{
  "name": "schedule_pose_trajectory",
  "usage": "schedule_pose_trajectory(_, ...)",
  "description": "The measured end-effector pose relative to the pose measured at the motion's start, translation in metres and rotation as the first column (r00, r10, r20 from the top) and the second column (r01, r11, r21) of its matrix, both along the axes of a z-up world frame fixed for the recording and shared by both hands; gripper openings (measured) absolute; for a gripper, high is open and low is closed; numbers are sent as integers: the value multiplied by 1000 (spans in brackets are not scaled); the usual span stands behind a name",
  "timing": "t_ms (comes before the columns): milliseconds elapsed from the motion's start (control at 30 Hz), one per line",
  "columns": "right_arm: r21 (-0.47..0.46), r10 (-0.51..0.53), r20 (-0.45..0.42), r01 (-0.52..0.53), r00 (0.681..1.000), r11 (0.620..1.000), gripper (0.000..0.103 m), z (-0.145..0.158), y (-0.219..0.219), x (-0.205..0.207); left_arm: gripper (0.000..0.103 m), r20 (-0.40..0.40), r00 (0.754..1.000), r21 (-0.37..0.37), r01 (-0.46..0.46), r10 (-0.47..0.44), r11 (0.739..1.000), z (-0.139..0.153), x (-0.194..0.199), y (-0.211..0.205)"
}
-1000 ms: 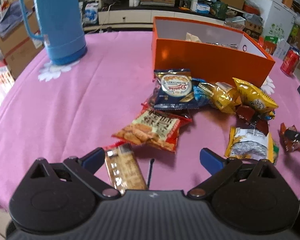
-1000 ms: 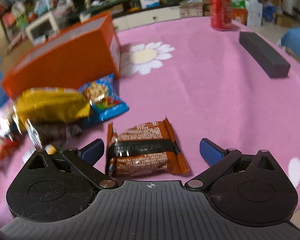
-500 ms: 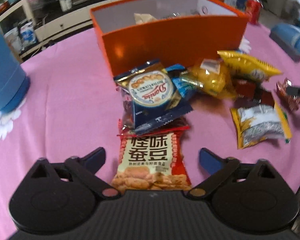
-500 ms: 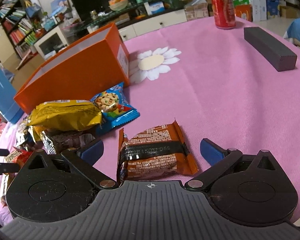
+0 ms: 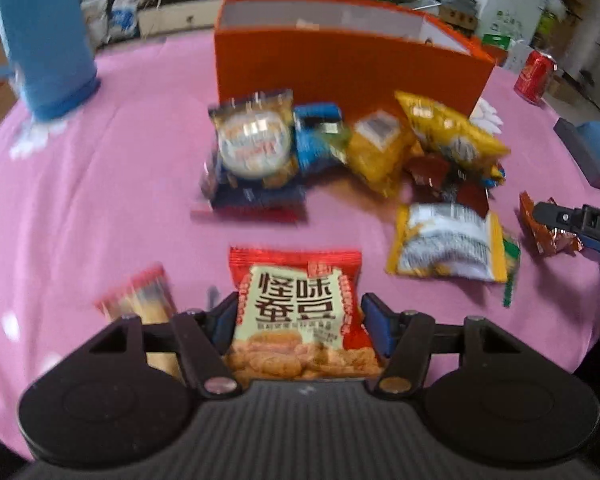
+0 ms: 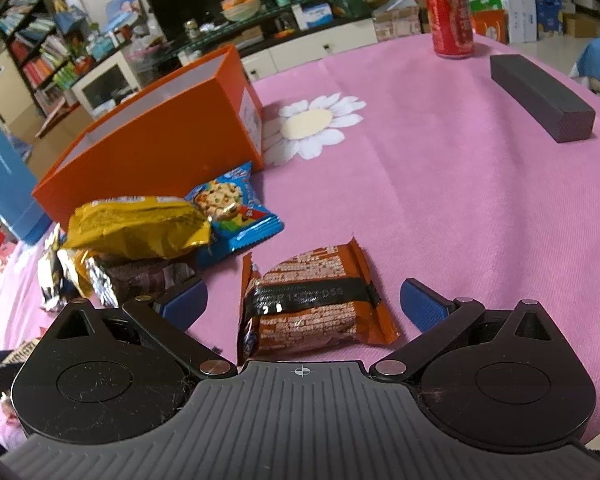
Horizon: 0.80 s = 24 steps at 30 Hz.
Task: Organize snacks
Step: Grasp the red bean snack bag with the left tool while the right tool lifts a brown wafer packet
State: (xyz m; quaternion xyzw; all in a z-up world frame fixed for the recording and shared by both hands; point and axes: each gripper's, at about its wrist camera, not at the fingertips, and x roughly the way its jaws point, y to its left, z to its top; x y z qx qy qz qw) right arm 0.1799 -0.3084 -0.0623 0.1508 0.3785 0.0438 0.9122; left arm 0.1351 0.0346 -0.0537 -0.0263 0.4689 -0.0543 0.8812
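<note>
Nearest in the left wrist view, the left hand-held gripper [image 5: 298,326] is closing on a red snack packet [image 5: 300,316] printed with large dark characters; its blue pads sit against the packet's two side edges, with the packet lying flat on the pink tabletop [image 5: 100,200]. Just left of it lies a narrow red-ended cracker packet [image 5: 144,300], partly under the gripper body. To the right, a yellow-edged silver packet [image 5: 446,248] lies flat. Farther back is a blurred heap: a blue packet with a round cookie picture [image 5: 256,144], yellow packets [image 5: 448,132] and dark brown wrappers [image 5: 440,172]. Behind the heap stands the open orange box [image 5: 340,68], with a blue jug [image 5: 40,36] at far left and a red can [image 5: 536,76] at far right.

In the right wrist view, the right hand-held gripper [image 6: 304,304] stands wide open, its pads well clear of an orange-brown snack packet [image 6: 312,304] that lies on the tabletop between them. Beyond it to the left lie a blue cookie packet [image 6: 236,208] and a yellow packet [image 6: 136,228], near the orange box. Farther right a dark block [image 6: 540,96] lies on the cloth, with the can behind it.
</note>
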Motion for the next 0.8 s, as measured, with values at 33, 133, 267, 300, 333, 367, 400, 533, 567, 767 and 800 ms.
schedule_pose_trajectory(33,-11,7,0,-7,1000,1000,86,0,2,-1,64,-12,1000,0,-7,7,1000,-5,-3,-2)
schedule_pose_trajectory(133,-36,15,-1,-15,1000,999,86,0,5,-1,75,-11,1000,62,15,-14,998,-10,-9,-9)
schedule_pose_trajectory(267,-114,13,-6,-13,1000,993,86,-3,12,1,78,-9,1000,79,17,-17,997,-10,-12,-6)
schedule_pose_trajectory(300,-156,15,-8,-16,1000,988,86,-4,17,4,78,-8,1000,73,14,-13,997,-12,-13,-5)
schedule_pose_trajectory(333,-195,17,-11,-19,1000,981,82,-5,21,6,78,2,1000,75,11,-11,997,-13,-13,-5)
schedule_pose_trajectory(367,-241,23,-14,-26,1000,970,79,-6,25,7,78,13,1000,77,10,-12,997,-13,-12,-6)
schedule_pose_trajectory(400,-284,32,-14,-35,999,958,67,-7,29,7,74,26,1000,72,9,-11,997,-14,-12,-6)
schedule_pose_trajectory(533,-296,68,-7,-67,998,953,35,-1,31,-1,60,27,999,56,17,-19,998,-8,-12,-4)
schedule_pose_trajectory(567,-288,67,-11,-67,998,955,33,1,29,-4,60,20,1000,36,6,-6,999,-6,-14,0)
schedule_pose_trajectory(767,-104,44,23,-41,999,994,32,24,13,-34,59,67,997,-38,-46,48,998,20,-36,28)
schedule_pose_trajectory(800,-78,41,33,-39,999,996,32,28,12,-39,59,79,995,-45,-54,58,997,25,-38,32)
